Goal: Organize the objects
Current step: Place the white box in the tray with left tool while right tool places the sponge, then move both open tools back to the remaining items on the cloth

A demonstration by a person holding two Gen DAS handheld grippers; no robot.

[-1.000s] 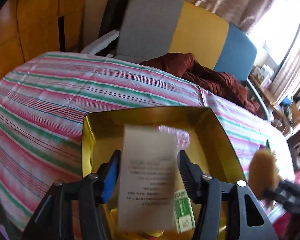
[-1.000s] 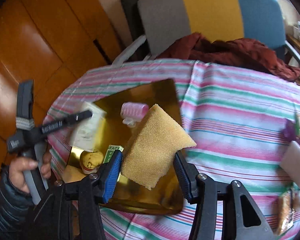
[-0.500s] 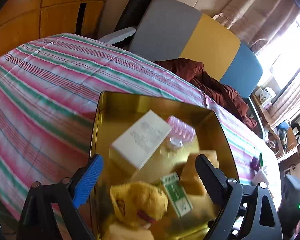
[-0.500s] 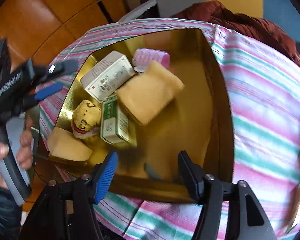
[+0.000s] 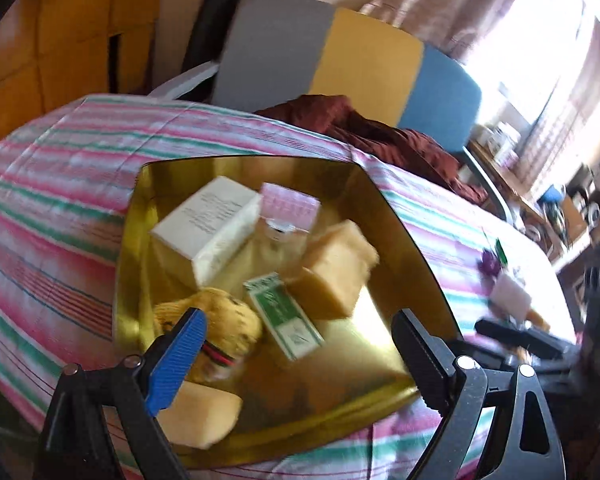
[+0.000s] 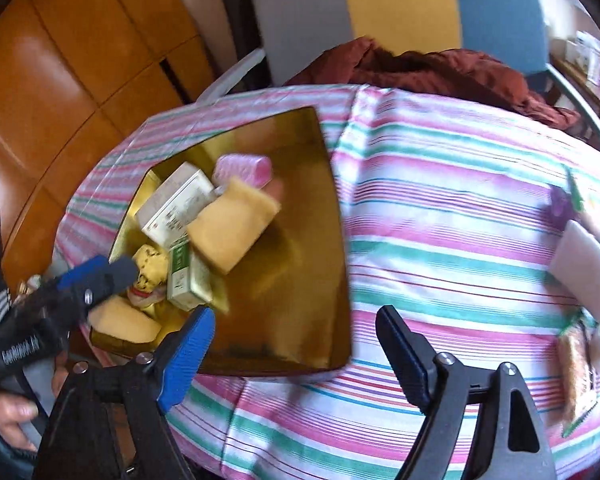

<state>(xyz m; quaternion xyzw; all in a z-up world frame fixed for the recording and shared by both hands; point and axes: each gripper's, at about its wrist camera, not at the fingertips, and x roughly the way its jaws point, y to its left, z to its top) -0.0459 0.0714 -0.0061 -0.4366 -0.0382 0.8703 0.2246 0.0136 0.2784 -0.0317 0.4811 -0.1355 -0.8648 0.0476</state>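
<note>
Both jaws wide and empty, left gripper [image 5: 296, 354] and right gripper [image 6: 292, 344] hover near the gold tray [image 6: 324, 280] holding sponge [image 6: 232, 226] and box [image 6: 176, 204]; next, probably the white block [image 6: 584, 268] far right.

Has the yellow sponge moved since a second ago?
Yes. It went from the right gripper into the gold tray, resting beside the white box.

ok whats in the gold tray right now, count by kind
sponges: 2
boxes: 2, white and green
pink curler: 1
yellow plush toy: 1
total: 6 in the tray
</note>
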